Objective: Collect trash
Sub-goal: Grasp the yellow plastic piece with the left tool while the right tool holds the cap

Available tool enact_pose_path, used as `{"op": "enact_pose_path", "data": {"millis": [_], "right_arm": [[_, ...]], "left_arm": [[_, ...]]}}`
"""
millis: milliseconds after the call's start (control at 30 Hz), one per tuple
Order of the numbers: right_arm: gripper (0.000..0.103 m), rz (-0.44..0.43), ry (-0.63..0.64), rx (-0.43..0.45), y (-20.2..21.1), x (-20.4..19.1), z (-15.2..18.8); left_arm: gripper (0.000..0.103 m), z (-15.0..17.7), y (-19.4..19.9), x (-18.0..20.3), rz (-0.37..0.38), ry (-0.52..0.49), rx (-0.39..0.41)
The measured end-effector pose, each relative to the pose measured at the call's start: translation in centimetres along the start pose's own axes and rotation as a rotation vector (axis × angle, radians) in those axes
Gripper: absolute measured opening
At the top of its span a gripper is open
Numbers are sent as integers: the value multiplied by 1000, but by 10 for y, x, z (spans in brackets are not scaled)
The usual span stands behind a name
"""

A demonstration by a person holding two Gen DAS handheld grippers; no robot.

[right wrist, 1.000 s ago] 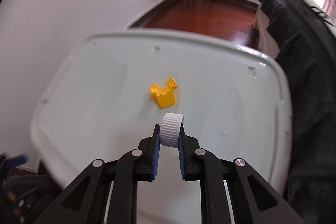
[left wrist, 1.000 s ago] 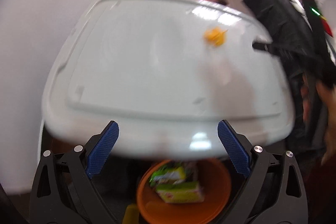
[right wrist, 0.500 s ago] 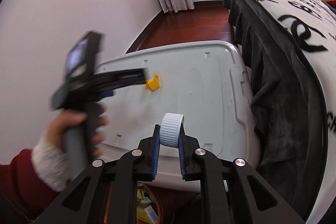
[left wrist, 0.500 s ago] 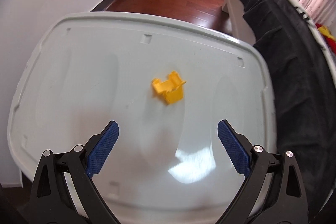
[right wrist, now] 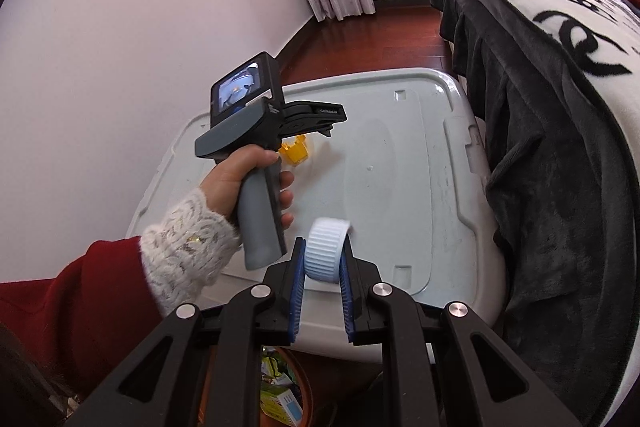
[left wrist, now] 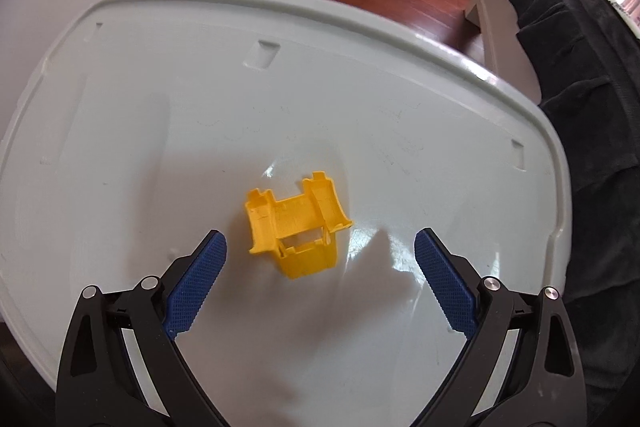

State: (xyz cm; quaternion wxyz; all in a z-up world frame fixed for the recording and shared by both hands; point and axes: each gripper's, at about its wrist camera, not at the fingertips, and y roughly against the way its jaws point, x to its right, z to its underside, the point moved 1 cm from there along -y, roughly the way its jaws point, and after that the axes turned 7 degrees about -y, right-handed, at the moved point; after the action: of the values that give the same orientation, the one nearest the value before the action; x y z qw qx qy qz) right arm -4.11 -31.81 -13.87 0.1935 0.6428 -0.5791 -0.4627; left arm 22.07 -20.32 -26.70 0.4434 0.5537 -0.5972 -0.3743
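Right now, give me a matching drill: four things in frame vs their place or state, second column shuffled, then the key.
Things:
1. yellow plastic piece
2. white ribbed cap
3. left claw
4. orange bin

Place or state:
A. pinched between blue pads
B. below the near edge of the white lid, wrappers inside
C. lying loose on the white lid
D. open, pads either side of the yellow piece, not touching it

Pairs: 1-C, 2-A, 3-D, 4-B
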Motion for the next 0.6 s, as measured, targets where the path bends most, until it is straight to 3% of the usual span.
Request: {"op": "enact_pose_path", "data": {"millis": [67, 200, 267, 300, 333, 600], "right_arm": [[19, 3, -4, -1, 0, 1, 1], [19, 8, -3, 0, 2, 1, 1], [19, -13, -12, 4, 6, 0, 2], [19, -18, -15, 8, 6, -1, 2], [18, -17, -12, 12, 7, -2, 2], [19, -7, -9, 26, 16, -4, 3]], "left_arm": [[92, 2, -5, 1, 4, -2, -13], [75, 4, -2, 9, -39, -47, 21], [62, 4, 0, 10, -60, -51, 25], [43, 5, 2, 11, -59, -56, 36], [38, 5, 3, 13, -39, -66, 40], [37, 7, 7, 11, -29, -79, 48]]}}
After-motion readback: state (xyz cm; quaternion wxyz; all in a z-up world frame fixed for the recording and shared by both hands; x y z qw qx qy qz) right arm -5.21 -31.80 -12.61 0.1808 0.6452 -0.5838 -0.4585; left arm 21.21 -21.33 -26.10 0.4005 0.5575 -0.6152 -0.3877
